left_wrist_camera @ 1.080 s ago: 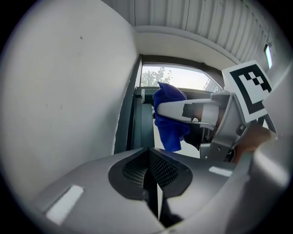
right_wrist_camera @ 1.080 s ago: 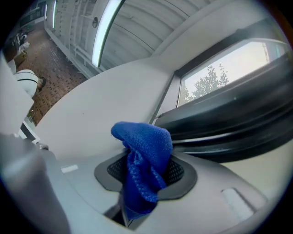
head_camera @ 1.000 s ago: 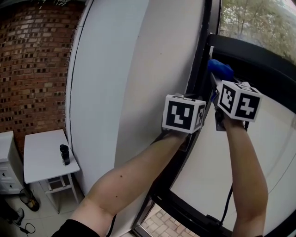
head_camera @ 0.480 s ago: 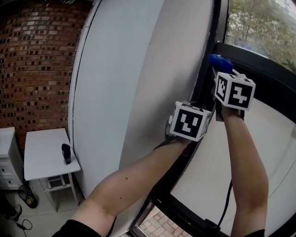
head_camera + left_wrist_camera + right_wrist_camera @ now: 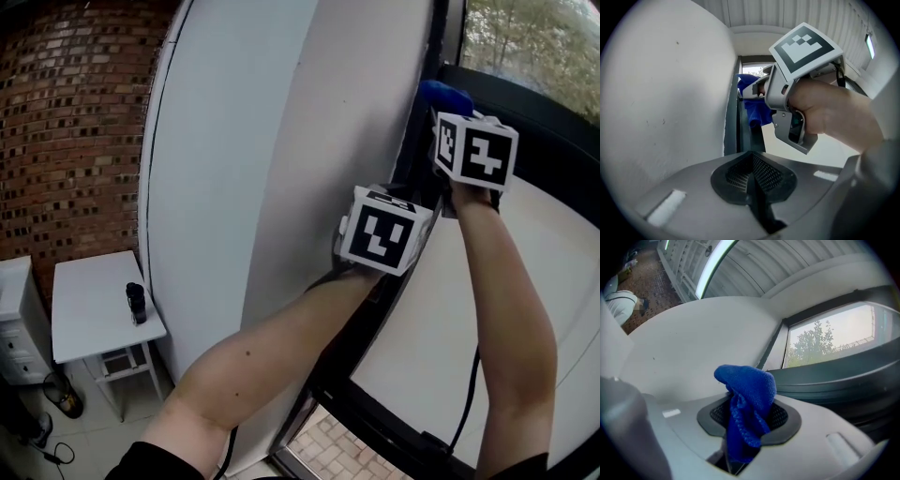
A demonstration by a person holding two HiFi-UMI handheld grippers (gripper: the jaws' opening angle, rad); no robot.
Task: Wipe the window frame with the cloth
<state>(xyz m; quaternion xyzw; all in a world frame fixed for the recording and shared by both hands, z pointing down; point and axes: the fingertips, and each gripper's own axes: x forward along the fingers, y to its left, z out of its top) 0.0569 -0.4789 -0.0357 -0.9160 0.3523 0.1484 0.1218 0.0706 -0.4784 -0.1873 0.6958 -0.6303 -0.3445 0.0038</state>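
Reaching up with both arms, the person works at the left edge of the window. Nearest is the left gripper. Its jaws are pressed together with nothing between them. It hovers close to the white wall beside the frame, doing no work that I can see.

Just above and beyond it is the right gripper, jaws clamped on the blue cloth. The cloth is pinched low down, so a loose bunch stands up past the tips and a short tail hangs below. In the head view that bunch sits right at the dark upright of the frame, where it meets the wall. Whether it actually touches I cannot tell.

The cloth looks light, soft and floppy, a knitted microfibre sort of thing. I judge it will fold and drag rather than push, so the hold wants to be near the bunch, with enough cloth left proud to keep the hard jaws off the frame. Gripped too near an edge, it could pull free on a stroke. Beyond the glass stand trees.
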